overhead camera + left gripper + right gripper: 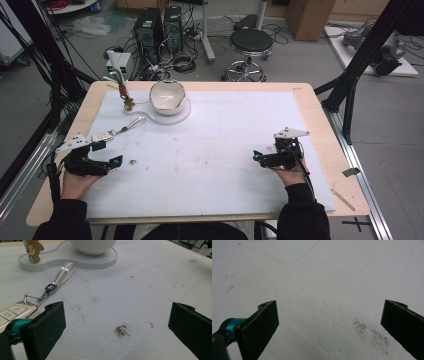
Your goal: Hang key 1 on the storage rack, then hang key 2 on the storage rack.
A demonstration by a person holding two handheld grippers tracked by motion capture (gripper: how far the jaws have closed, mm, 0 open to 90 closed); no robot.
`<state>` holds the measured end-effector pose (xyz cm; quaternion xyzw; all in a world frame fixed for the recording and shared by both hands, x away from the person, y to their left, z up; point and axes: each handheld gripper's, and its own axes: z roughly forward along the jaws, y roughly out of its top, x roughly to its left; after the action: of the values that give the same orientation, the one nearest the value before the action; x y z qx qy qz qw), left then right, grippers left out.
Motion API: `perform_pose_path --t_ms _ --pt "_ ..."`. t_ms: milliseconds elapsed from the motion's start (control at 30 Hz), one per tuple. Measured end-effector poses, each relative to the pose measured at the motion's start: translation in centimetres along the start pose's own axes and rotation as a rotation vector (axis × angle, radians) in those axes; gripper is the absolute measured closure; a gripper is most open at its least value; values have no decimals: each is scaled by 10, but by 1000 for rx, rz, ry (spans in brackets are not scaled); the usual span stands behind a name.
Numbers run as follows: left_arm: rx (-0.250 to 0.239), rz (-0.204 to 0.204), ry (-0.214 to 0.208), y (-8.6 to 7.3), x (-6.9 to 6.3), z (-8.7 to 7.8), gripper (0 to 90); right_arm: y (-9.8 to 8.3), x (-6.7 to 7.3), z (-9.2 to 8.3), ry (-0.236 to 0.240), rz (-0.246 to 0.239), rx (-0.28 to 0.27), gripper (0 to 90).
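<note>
the white car key fob with a silver ring and a grey-and-white striped strap [116, 131] is the thing nearest to a gripper, so it is taken as the thing to be picked. it lies flat on the white foam mat [225, 150], just in front of the white flat base [182, 116] that carries the white round bowl [168, 96], on the side of that base toward the person. its long axis runs slanted: the strap end points toward the base, and the fob body points away from the base, toward the left gripper [114, 162].

the left gripper is much nearer to the key than the right gripper [257, 157], which is held well apart from the base, over bare mat. in the left gripper view the fob body [12, 312] is seen just beside the left-hand jaw, outside the gap between the jaws, not inside it. so, it is judged that the left gripper must be shifted sideways toward the fob before closing.

both grippers are held with jaws wide apart and nothing is between them.

the fob body looks white with pale button marks; the strap [62, 273] ends in a small dark metal clasp [51, 287].
</note>
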<state>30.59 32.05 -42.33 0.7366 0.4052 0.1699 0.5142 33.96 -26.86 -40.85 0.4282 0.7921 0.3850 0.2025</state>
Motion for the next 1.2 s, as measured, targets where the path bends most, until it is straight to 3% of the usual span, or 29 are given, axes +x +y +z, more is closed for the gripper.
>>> perform_pose_path --t_ms 100,233,400,533,633,700,800,1100,1200 --pt "0 -3 1 0 0 0 17 -6 0 -3 -14 -5 -5 7" --pt "1 -2 1 0 0 0 17 -14 1 -10 -64 -17 -54 7" --pt "4 0 2 0 0 -1 17 -21 -3 -17 -77 31 -111 7" --pt "-2 -5 2 0 0 0 17 -26 -5 -19 -87 48 -126 7" --pt "2 -3 0 1 1 1 17 -28 -6 -20 -82 62 -133 7" --pt "35 32 -2 7 -1 6 17 -29 -7 -19 -80 65 -128 7" --pt "36 43 -17 14 -1 9 17 -30 -7 -19 -77 63 -127 7" --pt "44 31 -18 24 7 9 25 -30 -7 -20 -78 66 -132 7" --pt "67 21 -13 28 10 10 25 -30 -7 -20 -77 62 -128 7"
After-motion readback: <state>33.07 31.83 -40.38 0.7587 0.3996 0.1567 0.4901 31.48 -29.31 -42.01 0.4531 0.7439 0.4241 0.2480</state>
